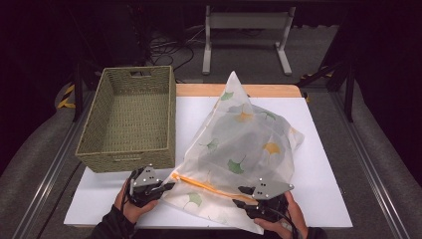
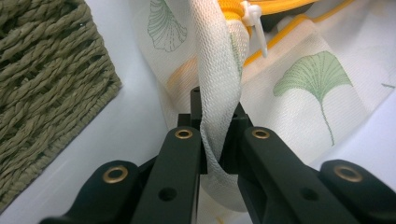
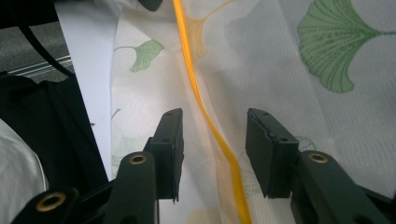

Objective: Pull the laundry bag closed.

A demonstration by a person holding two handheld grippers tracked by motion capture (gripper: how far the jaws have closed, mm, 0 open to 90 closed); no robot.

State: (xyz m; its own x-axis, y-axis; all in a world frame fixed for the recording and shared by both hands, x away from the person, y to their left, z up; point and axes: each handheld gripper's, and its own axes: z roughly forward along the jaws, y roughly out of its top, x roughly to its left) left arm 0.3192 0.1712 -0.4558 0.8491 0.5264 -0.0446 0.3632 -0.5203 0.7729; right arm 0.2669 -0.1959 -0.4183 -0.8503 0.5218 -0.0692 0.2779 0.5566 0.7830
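A white mesh laundry bag (image 1: 239,144) printed with green and yellow ginkgo leaves lies on the white table, bulging, one corner peaked up at the back. Its orange zipper (image 1: 209,185) runs along the near edge. My left gripper (image 1: 168,188) is at the bag's near left corner, shut on a fold of the mesh (image 2: 219,93) by the zipper's end (image 2: 233,7). My right gripper (image 1: 239,197) sits at the near right part of the bag. Its jaws stand apart over the orange zipper (image 3: 205,112), the pads clear of the fabric.
A green woven basket (image 1: 130,119) stands empty at the left of the white table top (image 1: 323,164), close to my left gripper. A wooden strip edges the table's far side. Metal rails run along both sides, and a white frame stands on the floor behind.
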